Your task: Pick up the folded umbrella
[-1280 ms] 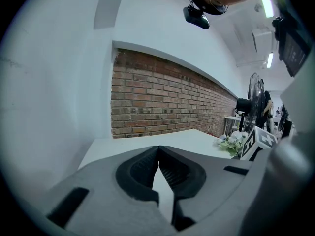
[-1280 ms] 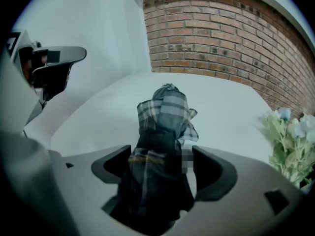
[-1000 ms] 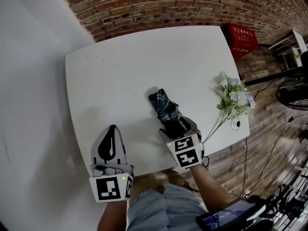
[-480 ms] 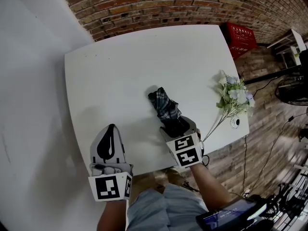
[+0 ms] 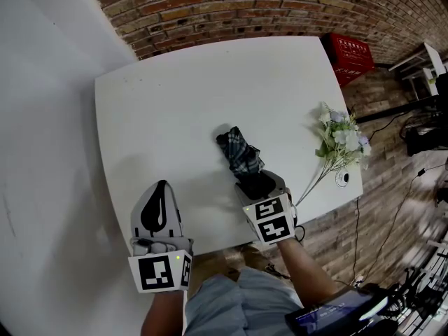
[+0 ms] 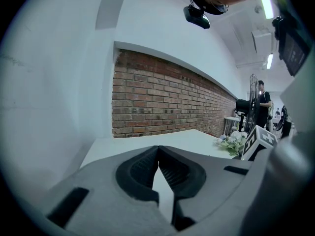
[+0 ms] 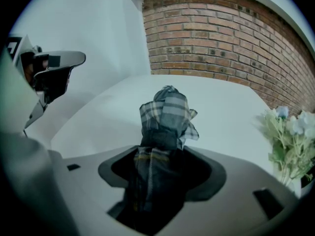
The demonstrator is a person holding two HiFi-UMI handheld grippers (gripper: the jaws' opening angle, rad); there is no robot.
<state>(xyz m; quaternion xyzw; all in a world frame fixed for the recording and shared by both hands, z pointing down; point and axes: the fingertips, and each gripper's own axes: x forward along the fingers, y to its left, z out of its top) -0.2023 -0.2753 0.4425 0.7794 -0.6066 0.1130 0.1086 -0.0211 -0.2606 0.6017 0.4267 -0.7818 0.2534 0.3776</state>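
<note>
One white table (image 5: pixel 175 103) is seen before a red brick wall (image 5: pixel 245 5), and one red plastic crate (image 5: pixel 353 56) beside it. On the table are laid one bunch of pale flowers (image 5: pixel 341 142) and one dark checked folded umbrella (image 5: pixel 240 152), near the front edge. The left gripper (image 5: pixel 163 185) is clenched on nothing. The jaws of the right gripper (image 5: pixel 255 182) have just been closing and are pressed on the umbrella's near end. The umbrella is found where it lay before.

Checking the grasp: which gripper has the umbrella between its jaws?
The right gripper: its jaws have just been closing on the plaid umbrella, which fills the gap between them. The left gripper is shut with nothing between its jaws.
</note>
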